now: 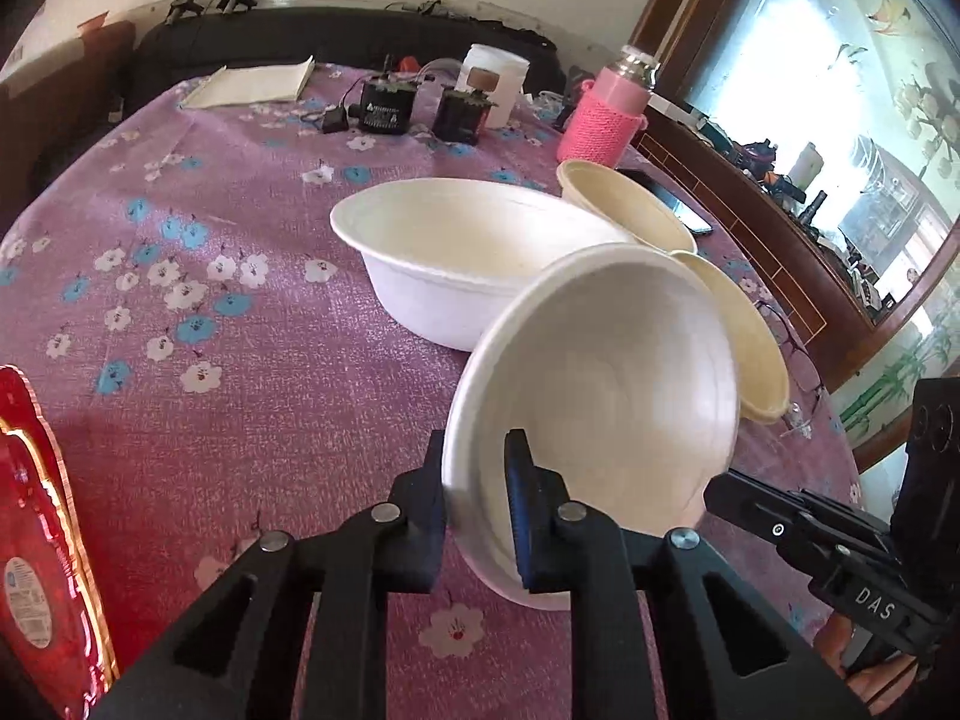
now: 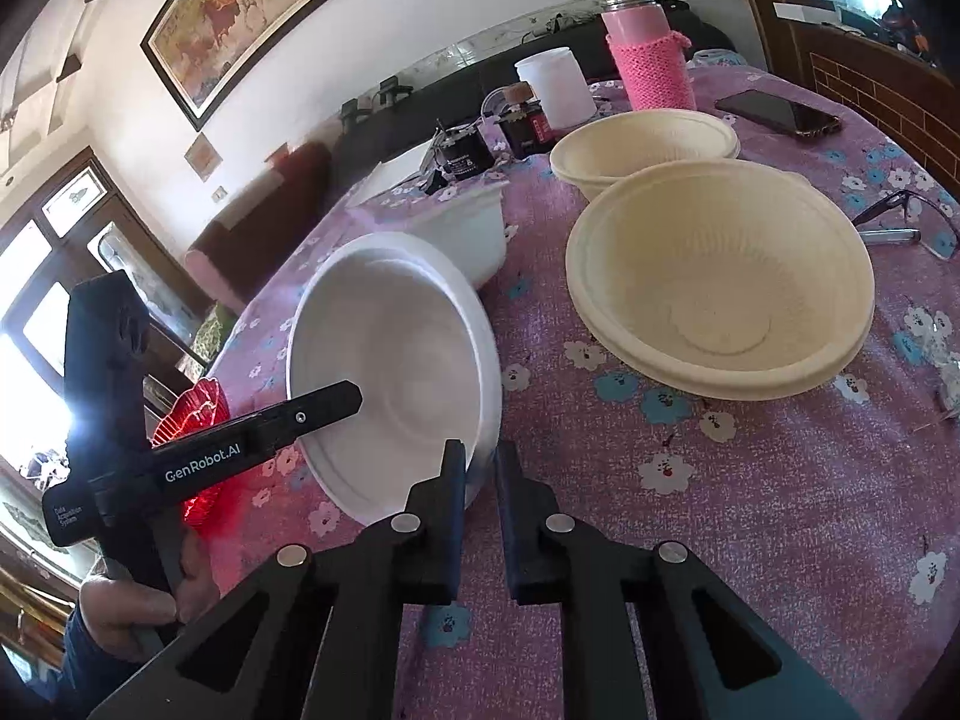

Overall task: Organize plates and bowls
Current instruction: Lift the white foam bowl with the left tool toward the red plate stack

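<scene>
A: Purple floral cloth (image 1: 252,432) on the table, cluttered at the far end. Nearest us: white bowl (image 1: 600,396), tipped up on edge, both grippers on its rim.

B: Grip state?

A: Left gripper (image 1: 477,480) is pinched nearly closed on the near rim, one finger outside the wall, one inside. Right gripper (image 2: 480,474) is closed about as tight as it goes on the opposite rim edge; thin wall between its pads.

B: So we have it two-handed. How do we run the step?

A: Our read: it nests into the second white bowl (image 1: 474,252) just behind. We should level it first, keep both pinches light since the foam rim looks crushable, centre it over the target, then lower straight. Let one side go only once it seats.

B: Risks?

A: Twisting the two grips against each other could crack the rim.

B: Contents?

A: Held bowl is empty. Second white bowl looks empty too. Right of them, two cream bowls, the near cream bowl (image 2: 720,288) and the far cream bowl (image 2: 645,141), both empty; the near one may be a doubled stack, we can't tell for sure. Beyond: pink flask (image 2: 648,48), white jar (image 2: 555,87), phone (image 2: 777,111).
</scene>
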`<state>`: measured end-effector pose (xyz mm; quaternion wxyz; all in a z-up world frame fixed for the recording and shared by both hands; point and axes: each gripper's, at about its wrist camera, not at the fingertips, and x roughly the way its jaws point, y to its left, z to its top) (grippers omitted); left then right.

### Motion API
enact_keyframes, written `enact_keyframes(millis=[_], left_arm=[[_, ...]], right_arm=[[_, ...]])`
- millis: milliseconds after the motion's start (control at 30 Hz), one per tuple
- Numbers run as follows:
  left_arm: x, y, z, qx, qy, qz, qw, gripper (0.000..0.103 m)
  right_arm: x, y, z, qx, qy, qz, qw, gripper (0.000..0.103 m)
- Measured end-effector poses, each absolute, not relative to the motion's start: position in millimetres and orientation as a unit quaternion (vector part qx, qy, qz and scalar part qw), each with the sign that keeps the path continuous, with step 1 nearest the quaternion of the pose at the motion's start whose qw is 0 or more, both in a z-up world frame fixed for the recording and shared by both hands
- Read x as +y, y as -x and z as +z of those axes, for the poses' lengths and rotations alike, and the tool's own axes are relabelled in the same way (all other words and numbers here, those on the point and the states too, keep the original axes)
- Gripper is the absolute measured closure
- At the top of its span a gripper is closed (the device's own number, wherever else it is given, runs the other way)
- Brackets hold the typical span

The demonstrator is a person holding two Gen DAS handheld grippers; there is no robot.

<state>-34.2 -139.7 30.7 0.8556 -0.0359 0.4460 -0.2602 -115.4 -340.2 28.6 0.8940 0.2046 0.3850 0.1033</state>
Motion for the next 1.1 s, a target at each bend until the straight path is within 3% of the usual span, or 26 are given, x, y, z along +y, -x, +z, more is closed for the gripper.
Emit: enact_keyframes(millis=[400, 467, 533, 567, 633, 800, 900, 1000, 1067, 1100], left_arm=[[-120, 89, 32, 0.484, 0.018, -0.272, 0.832, 0.083], [-117, 87, 31, 0.482, 0.026, -0.26, 0.836, 0.07], [-114, 90, 35, 0.469, 0.031, -0.258, 0.844, 0.042], [-113, 92, 39, 0.457, 0.026, -0.255, 0.852, 0.04], [-114, 93, 42, 0.444, 0.012, -0.246, 0.862, 0.04], [-118, 90, 38, 0.439, 0.004, -0.241, 0.865, 0.04], [-121, 89, 34, 0.437, 0.0, -0.237, 0.868, 0.048], [-126, 92, 34, 0.428, -0.009, -0.238, 0.872, 0.067], [-129, 94, 35, 0.423, -0.018, -0.235, 0.875, 0.071], [-129, 94, 35, 0.42, -0.017, -0.235, 0.876, 0.071]], right_arm=[[-327, 161, 43, 0.425, -0.191, 0.16, 0.87, 0.09], [-324, 160, 40, 0.422, -0.177, 0.148, 0.877, 0.09], [-327, 159, 41, 0.413, -0.171, 0.127, 0.886, 0.089], [-327, 159, 42, 0.405, -0.164, 0.119, 0.892, 0.088], [-329, 161, 44, 0.395, -0.153, 0.109, 0.899, 0.082], [-335, 162, 44, 0.384, -0.175, 0.119, 0.898, 0.08], [-332, 160, 43, 0.383, -0.18, 0.121, 0.898, 0.069], [-328, 156, 39, 0.383, -0.185, 0.126, 0.896, 0.069], [-326, 155, 37, 0.383, -0.189, 0.127, 0.895, 0.084], [-325, 154, 36, 0.383, -0.189, 0.124, 0.896, 0.087]])
